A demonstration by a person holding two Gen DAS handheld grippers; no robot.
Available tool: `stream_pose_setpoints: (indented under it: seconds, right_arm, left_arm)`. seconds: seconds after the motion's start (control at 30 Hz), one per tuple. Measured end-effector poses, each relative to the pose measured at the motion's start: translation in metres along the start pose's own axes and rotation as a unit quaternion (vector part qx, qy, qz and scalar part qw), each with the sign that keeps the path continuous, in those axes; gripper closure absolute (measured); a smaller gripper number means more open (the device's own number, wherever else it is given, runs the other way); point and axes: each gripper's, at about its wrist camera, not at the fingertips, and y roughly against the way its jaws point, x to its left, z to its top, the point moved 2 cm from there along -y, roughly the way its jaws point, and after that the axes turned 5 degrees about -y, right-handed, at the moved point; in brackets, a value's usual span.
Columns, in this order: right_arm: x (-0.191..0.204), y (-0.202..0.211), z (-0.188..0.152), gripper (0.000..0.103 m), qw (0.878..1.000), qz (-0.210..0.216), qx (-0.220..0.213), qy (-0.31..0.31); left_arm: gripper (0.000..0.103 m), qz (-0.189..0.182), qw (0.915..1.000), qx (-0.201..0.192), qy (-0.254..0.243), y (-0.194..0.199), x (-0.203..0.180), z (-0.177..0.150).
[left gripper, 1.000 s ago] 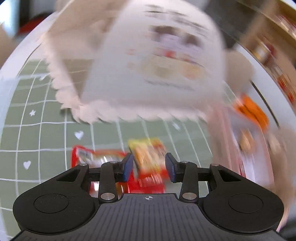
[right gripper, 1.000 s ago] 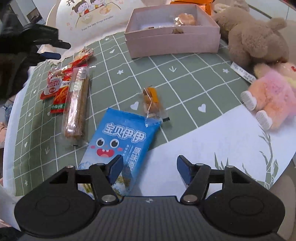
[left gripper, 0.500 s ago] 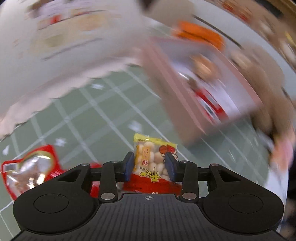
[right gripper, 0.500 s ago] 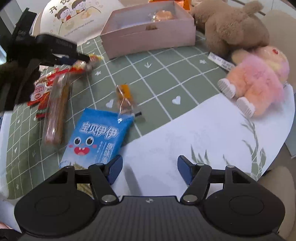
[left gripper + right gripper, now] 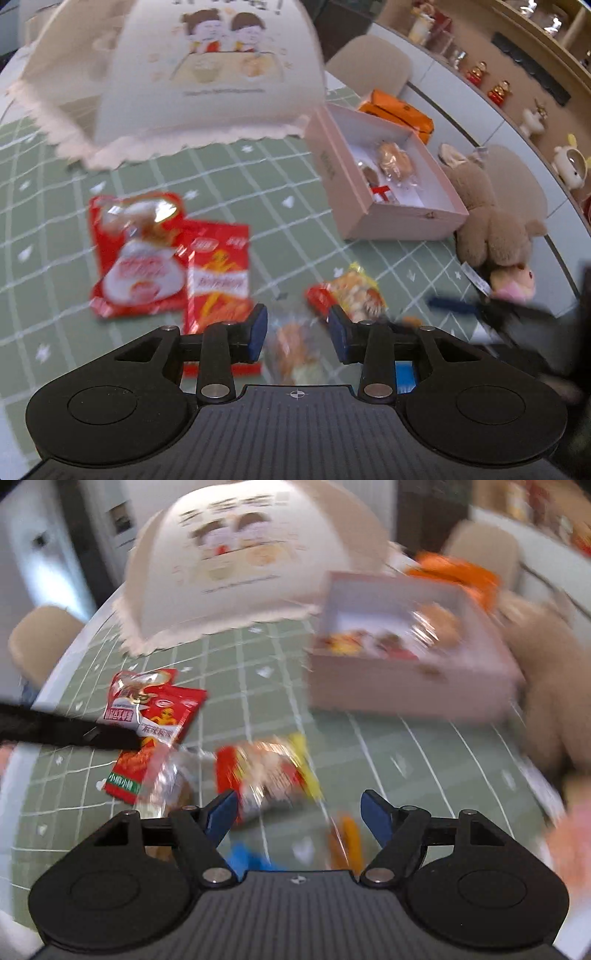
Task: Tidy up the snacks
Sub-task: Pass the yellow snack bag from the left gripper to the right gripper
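Observation:
A pink open box (image 5: 384, 218) holding a few wrapped snacks stands on the green grid mat; it also shows in the right wrist view (image 5: 406, 690). A yellow and red snack packet (image 5: 351, 291) lies on the mat just past my left gripper (image 5: 297, 332), which is open and empty. The same packet (image 5: 266, 775) lies in front of my right gripper (image 5: 299, 812), which is open and empty. Two red packets (image 5: 162, 258) lie to the left. A clear-wrapped long snack (image 5: 295, 350) lies under my left gripper.
A white mesh food cover (image 5: 192, 81) stands at the back. A brown plush bear (image 5: 491, 221) sits right of the box, an orange pack (image 5: 399, 110) behind it. A blue packet (image 5: 251, 860) and a small orange snack (image 5: 347, 834) lie near my right gripper.
My left gripper opened and let go of the yellow and red packet, which now lies on the mat. My right gripper swung left and forward towards that packet.

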Motion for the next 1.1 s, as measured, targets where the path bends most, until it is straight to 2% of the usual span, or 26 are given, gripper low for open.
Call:
stream_pose_setpoints:
  seconds: [0.1,0.2,0.3,0.4,0.53,0.63,0.73,0.9,1.0,1.1]
  right_arm:
    - [0.020,-0.033,0.015,0.029,0.998,0.011,0.024,0.055]
    - [0.030,-0.058,0.019,0.026,0.995,0.023,0.061,0.078]
    - [0.030,-0.056,0.020,0.033,0.995,0.022,0.062,0.071]
    - [0.023,-0.028,0.016,0.034,0.997,0.035,0.046,0.057]
    - [-0.002,0.023,0.011,0.034,1.000,0.011,0.001,0.028]
    - [-0.040,0.057,0.001,0.034,0.999,-0.027,-0.020,-0.029]
    - [-0.073,0.075,-0.013,0.033,0.994,-0.077,-0.020,-0.073]
    - [-0.108,0.100,-0.046,0.033,0.985,-0.108,-0.017,-0.133]
    - [-0.118,0.104,-0.063,0.033,0.981,-0.113,-0.015,-0.158]
    - [-0.122,0.103,-0.075,0.033,0.979,-0.117,-0.010,-0.168]
  left_arm:
    - [0.062,-0.008,0.9997,0.015,0.020,0.010,0.000,-0.017]
    - [0.062,-0.008,0.9995,0.023,0.022,0.009,-0.006,-0.034]
    - [0.062,-0.001,0.9996,0.023,0.014,0.013,-0.013,-0.043]
    - [0.062,-0.009,0.9997,0.022,-0.006,0.015,-0.020,-0.043]
    - [0.062,-0.033,0.9989,0.027,-0.018,0.004,-0.037,-0.033]
    - [0.062,-0.065,0.9960,0.053,-0.031,-0.019,-0.063,-0.025]
    - [0.062,-0.084,0.9927,0.076,-0.041,-0.050,-0.091,-0.019]
    - [0.062,-0.060,0.9935,0.086,-0.046,-0.090,-0.122,-0.014]
    - [0.062,-0.030,0.9925,0.098,-0.066,-0.112,-0.133,-0.011]
    - [0.062,-0.021,0.9913,0.094,-0.090,-0.122,-0.143,-0.006]
